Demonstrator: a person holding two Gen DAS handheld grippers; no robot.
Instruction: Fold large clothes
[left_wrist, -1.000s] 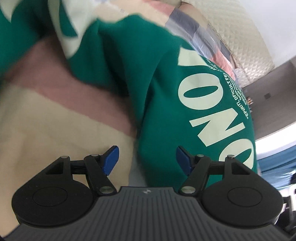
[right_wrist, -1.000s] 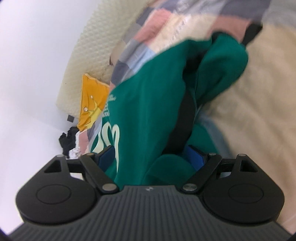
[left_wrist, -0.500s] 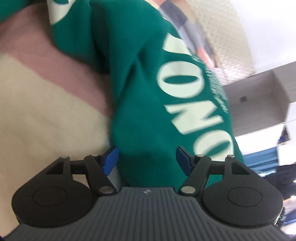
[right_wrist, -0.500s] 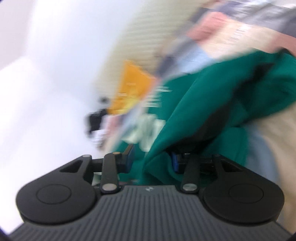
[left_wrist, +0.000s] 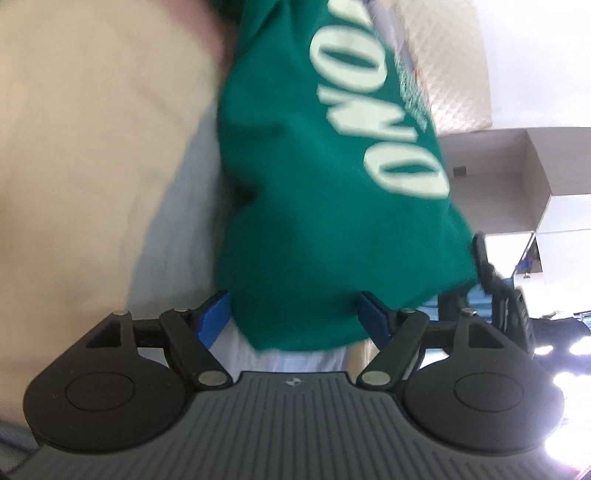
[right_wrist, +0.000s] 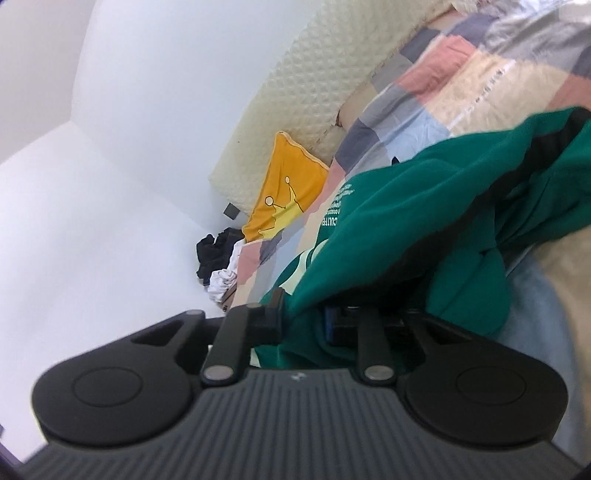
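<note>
Green sweatshirt (left_wrist: 314, 221) hem lies between opening left tongs (left_wrist: 295, 317), pads apart.

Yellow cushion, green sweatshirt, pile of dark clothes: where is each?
Yellow cushion (right_wrist: 286, 192): right wrist view, its middle.
Green sweatshirt (left_wrist: 295, 221): left wrist view, plain front.
Pile of dark clothes (right_wrist: 214, 251): right wrist view, black part.

The bed (right_wrist: 491, 88) has a cover made of big squares in cream, pink, grey and light blue; a thick cream headboard (right_wrist: 317, 107) with a bumpy pattern stands along its far edge; a green sweatshirt (right_wrist: 424, 221) with pale letters lies bunched on the cover; one part of it is lifted off the bed; a yellow pillow (right_wrist: 288, 195) with little stick figures leans on the headboard near the far corner; a small heap of black and white clothes (right_wrist: 218, 258) sits at that corner, just beside the pillow.
</note>
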